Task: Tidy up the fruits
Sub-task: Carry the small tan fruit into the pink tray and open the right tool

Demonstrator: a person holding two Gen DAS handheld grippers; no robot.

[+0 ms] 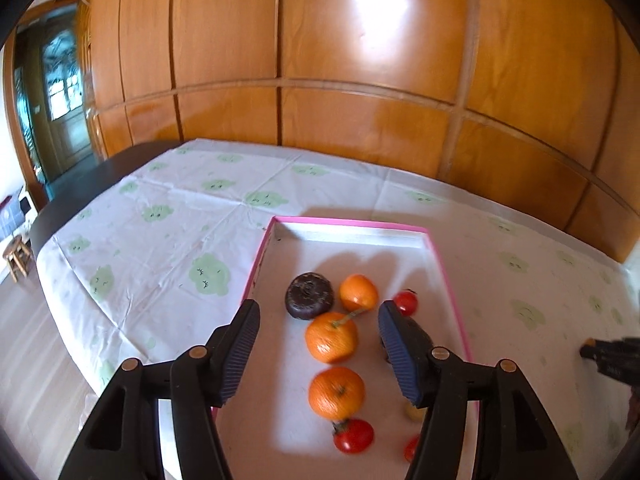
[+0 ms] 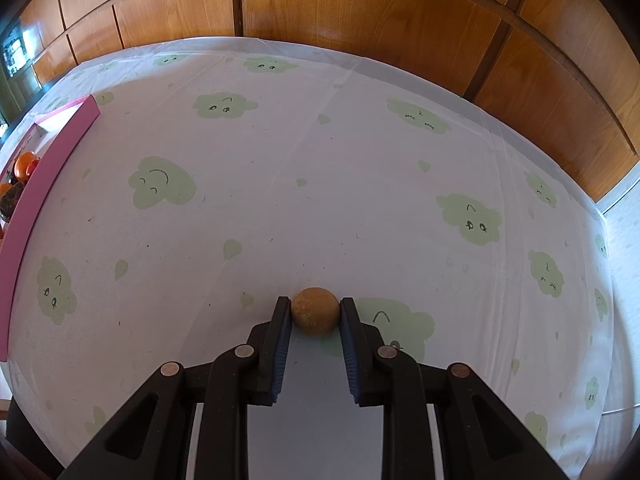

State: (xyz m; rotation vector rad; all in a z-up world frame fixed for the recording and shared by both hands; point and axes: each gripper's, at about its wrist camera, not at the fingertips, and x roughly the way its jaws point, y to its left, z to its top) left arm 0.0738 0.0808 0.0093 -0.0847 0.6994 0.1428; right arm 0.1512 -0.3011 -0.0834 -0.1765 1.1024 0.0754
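Pink-rimmed tray (image 1: 448, 276) is lying under my left fingers (image 1: 316, 354), on the surface (image 1: 168, 208) covered by a white cloth with green cloud faces. My left fingers are standing spread apart, gripping nothing, hovering above the fruit in the tray. Between them I am seeing an orange with a stem (image 1: 331, 337), and toward six o'clock from it a second orange (image 1: 337, 393). A smaller orange (image 1: 358, 293) is sitting toward twelve o'clock of the stemmed one, and a dark round fruit (image 1: 309, 294) is resting just beside it at nine o'clock. One red tomato (image 1: 405, 302) is lying at three o'clock of the smaller orange, another red tomato (image 1: 353, 435) is touching the lower orange at its six o'clock edge, and a third red one is peeking out from behind my finger at the bottom. Something dark is sitting behind the pad at three o'clock, but I cannot tell what it is.

My right fingers (image 2: 315, 312) are clenching a small brown round fruit (image 2: 315, 311), both pads pressing its sides, down at the cloth, well apart from the tray. In the right wrist view the tray's pink wall (image 2: 44, 184) is running along the nine o'clock edge, with oranges and a tomato showing inside it. Wooden panelling (image 1: 360, 60) is standing behind the surface.
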